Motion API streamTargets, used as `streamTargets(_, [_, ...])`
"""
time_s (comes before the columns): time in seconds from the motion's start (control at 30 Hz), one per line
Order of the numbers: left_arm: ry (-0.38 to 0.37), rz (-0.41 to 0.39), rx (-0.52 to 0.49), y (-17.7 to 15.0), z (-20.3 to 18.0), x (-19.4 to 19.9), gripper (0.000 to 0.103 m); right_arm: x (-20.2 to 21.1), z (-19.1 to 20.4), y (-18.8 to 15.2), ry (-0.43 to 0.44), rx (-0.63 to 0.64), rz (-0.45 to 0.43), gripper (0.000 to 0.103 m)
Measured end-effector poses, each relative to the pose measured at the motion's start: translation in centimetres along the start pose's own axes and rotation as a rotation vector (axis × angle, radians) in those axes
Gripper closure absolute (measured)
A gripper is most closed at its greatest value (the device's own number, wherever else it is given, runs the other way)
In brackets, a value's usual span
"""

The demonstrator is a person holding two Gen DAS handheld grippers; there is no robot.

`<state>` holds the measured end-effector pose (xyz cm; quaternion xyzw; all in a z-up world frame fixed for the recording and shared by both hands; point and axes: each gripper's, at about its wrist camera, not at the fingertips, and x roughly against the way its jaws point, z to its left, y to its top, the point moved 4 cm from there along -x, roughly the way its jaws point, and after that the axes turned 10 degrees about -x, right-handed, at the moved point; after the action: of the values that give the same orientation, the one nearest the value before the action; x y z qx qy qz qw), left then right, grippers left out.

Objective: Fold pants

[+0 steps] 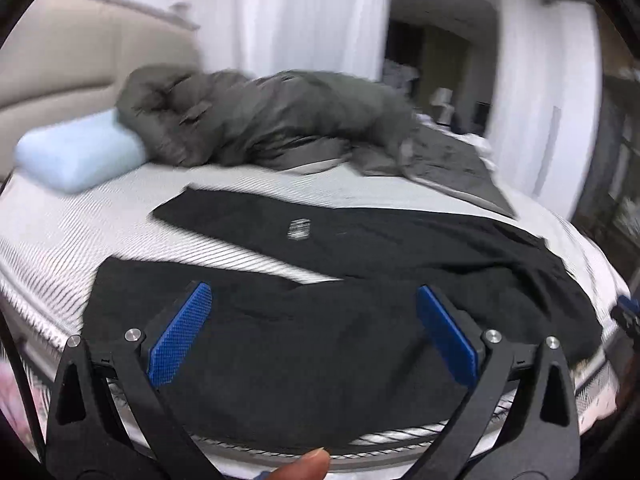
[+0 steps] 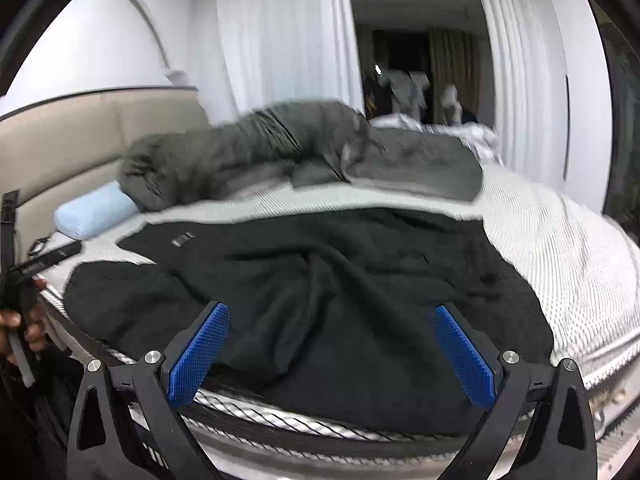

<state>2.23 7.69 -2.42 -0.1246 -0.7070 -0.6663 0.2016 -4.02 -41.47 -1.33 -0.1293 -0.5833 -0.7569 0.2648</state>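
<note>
Black pants (image 1: 360,264) lie spread on the white mattress (image 1: 80,224), their two legs pointing left toward the headboard and the waist end at the right. A small white label (image 1: 299,229) shows on the far leg. My left gripper (image 1: 314,292) hovers open over the near leg, nothing between its blue pads (image 1: 178,336). In the right wrist view the pants (image 2: 320,280) are wrinkled at the middle. My right gripper (image 2: 332,312) stands open above the near edge of the cloth, holding nothing.
A grey duvet (image 1: 260,120) is heaped at the far side of the bed, beside a light blue pillow (image 1: 80,156) and a beige headboard (image 1: 60,80). White curtains (image 2: 280,40) hang behind. A hand (image 2: 24,328) with the other gripper shows at the left.
</note>
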Motion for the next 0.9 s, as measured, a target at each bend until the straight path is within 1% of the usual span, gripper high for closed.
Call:
streamTargets(0.03, [0.014,0.016,0.017,-0.2,1.4,-0.5,0.001,-0.5,-0.6,0.0,0.019,-0.011,-0.004,0.000])
streamTargets(0.07, [0.038,0.033,0.028,-0.6,3.0,-1.1,0.001,-1.0,-1.1,0.0,0.013,-0.021,-0.004,0.000])
streamTargets(0.1, [0.081,0.054,0.039,-0.9,4.7,-1.7,0.001,-1.6,-1.6,0.0,-0.001,-0.028,0.007,0.000])
streamTargets(0.13, [0.112,0.070,0.047,-1.1,6.3,-2.3,0.001,-2.6,-2.5,0.1,-0.013,-0.043,0.031,0.000])
streamTargets(0.17, [0.132,0.095,0.066,-1.4,8.1,-2.9,0.001,-3.3,-3.1,0.2,-0.012,-0.055,0.040,0.000])
streamTargets(0.23, [0.128,0.128,0.097,-1.8,10.7,-3.9,0.001,-4.4,-4.3,0.5,-0.027,-0.077,0.054,0.000])
streamTargets(0.3, [0.157,0.177,0.121,-1.9,13.8,-5.5,0.001,-5.1,-5.3,0.9,-0.042,-0.089,0.069,0.000])
streamTargets(0.37, [0.154,0.228,0.116,-1.8,15.7,-7.3,0.003,-5.7,-6.4,1.5,-0.061,-0.086,0.071,0.000])
streamTargets(0.4, [0.163,0.265,0.108,-1.9,16.9,-8.4,0.004,-5.8,-7.0,1.8,-0.086,-0.079,0.065,0.000])
streamTargets(0.5, [0.180,0.386,0.101,-2.8,19.5,-12.1,0.018,-5.9,-8.4,2.5,-0.138,-0.073,0.059,0.000])
streamTargets(0.57, [0.170,0.438,0.099,-3.3,20.1,-14.0,0.042,-6.0,-9.6,2.9,-0.163,-0.079,0.056,0.000])
streamTargets(0.6, [0.175,0.432,0.079,-3.4,20.5,-14.6,0.051,-6.0,-10.0,3.1,-0.175,-0.082,0.053,0.000])
streamTargets(0.63, [0.171,0.414,0.046,-3.0,20.7,-14.9,0.067,-6.0,-10.6,3.3,-0.189,-0.080,0.054,0.000])
streamTargets(0.67, [0.161,0.403,0.024,-2.7,20.7,-15.1,0.068,-6.0,-11.1,3.4,-0.203,-0.077,0.057,0.000])
streamTargets(0.73, [0.175,0.359,-0.036,-1.3,20.9,-15.5,0.069,-6.0,-12.1,3.8,-0.240,-0.060,0.059,0.000])
streamTargets(0.77, [0.179,0.339,-0.049,-0.5,21.0,-15.8,0.069,-6.1,-12.8,4.1,-0.264,-0.044,0.057,0.000])
streamTargets(0.83, [0.176,0.327,-0.024,1.0,22.1,-17.0,0.070,-6.3,-14.5,4.6,-0.313,-0.024,0.063,0.000])
streamTargets(0.9, [0.177,0.328,-0.013,2.5,22.6,-17.9,0.069,-6.6,-16.4,5.1,-0.336,-0.035,0.090,0.000])
